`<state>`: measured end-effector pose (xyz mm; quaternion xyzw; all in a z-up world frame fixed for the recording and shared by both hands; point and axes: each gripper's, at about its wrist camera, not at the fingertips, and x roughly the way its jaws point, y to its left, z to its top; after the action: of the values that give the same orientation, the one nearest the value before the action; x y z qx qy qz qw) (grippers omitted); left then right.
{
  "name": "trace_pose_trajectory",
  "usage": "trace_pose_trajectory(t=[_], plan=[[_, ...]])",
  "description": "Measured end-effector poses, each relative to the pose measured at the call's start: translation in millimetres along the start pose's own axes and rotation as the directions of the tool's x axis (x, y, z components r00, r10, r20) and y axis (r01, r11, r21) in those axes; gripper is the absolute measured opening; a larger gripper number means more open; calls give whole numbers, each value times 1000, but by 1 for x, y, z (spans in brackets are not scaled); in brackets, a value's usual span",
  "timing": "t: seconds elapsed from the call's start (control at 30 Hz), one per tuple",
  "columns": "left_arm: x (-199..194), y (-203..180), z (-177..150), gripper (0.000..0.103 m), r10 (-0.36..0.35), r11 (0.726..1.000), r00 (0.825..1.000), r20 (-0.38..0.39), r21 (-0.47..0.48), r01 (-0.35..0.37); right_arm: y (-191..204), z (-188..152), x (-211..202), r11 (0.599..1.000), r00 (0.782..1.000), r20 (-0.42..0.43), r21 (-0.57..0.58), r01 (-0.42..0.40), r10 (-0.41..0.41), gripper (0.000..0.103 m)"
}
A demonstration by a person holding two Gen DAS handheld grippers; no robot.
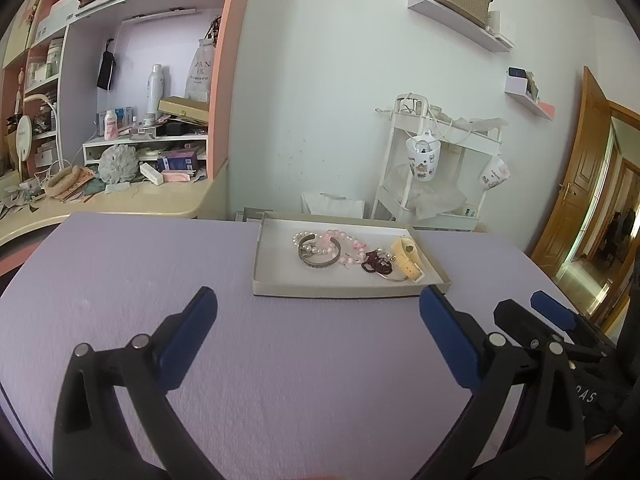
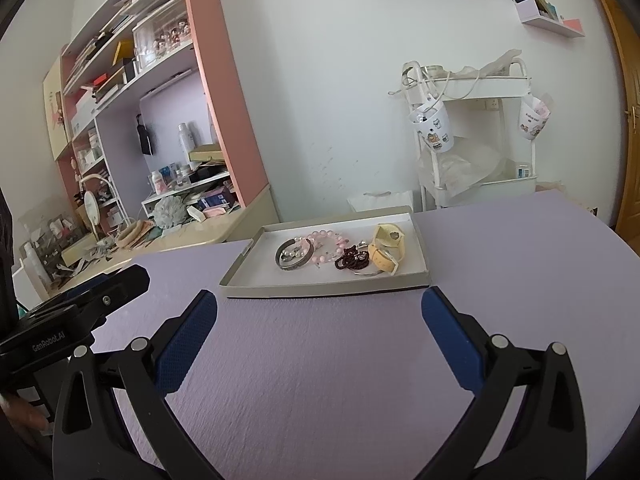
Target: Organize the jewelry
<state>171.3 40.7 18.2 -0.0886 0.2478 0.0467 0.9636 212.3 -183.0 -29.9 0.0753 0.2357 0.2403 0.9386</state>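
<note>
The left gripper [image 1: 318,300] hangs over the lavender tabletop [image 1: 140,280] with its two blue-padded fingers spread wide and nothing between them; the right gripper [image 2: 319,300] is held the same way, jaws apart and empty. Each shows at the edge of the other's view, side by side and apart. Nothing lies on the bare cloth between the fingertips and the shallow grey tray [image 2: 320,290], which sits just ahead of both.

All the jewelry is in that tray, bunched together and overlapping: one grey metal cuff [image 2: 294,256], one pink bead bracelet [image 2: 326,237], one dark red bead bracelet [image 2: 352,260], and one yellow strap band [image 2: 386,248]. A string of small pearl beads [image 1: 301,237] lies tangled with the cuff, and a thin silver ring beneath the dark beads is hard to make out.

Beyond the table stand a cluttered desk with shelves [image 1: 120,196] and a white trolley [image 1: 432,168] with two hanging cups.
</note>
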Motion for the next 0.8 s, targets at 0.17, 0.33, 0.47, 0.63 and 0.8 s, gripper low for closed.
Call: trace_pose_trajectory(t=[0.17,0.33,0.47,0.63,0.8], plan=[[1,-1,0,101,0,1000,1000,-2,1,0,0,-1,0,1000,1000,-2,5,4,-4,102],[2,-3,-1,101,-6,1000,1000,-2,5,6,0,-1,1,1000,1000,-3,6,4,-4,102],[2,-3,-1,101,-5,1000,1000,-2,3,5,-1,-2,1,1000,1000,-4,6,3,-3,102],[3,-3,-2,101,-2,1000,1000,-2,-1,2,0,-1,1,1000,1000,-4,6,2,-2,102],[3,-2,-3,101,-3,1000,1000,-2,-4,3,0,-2,1,1000,1000,-3,5,2,-2,102]])
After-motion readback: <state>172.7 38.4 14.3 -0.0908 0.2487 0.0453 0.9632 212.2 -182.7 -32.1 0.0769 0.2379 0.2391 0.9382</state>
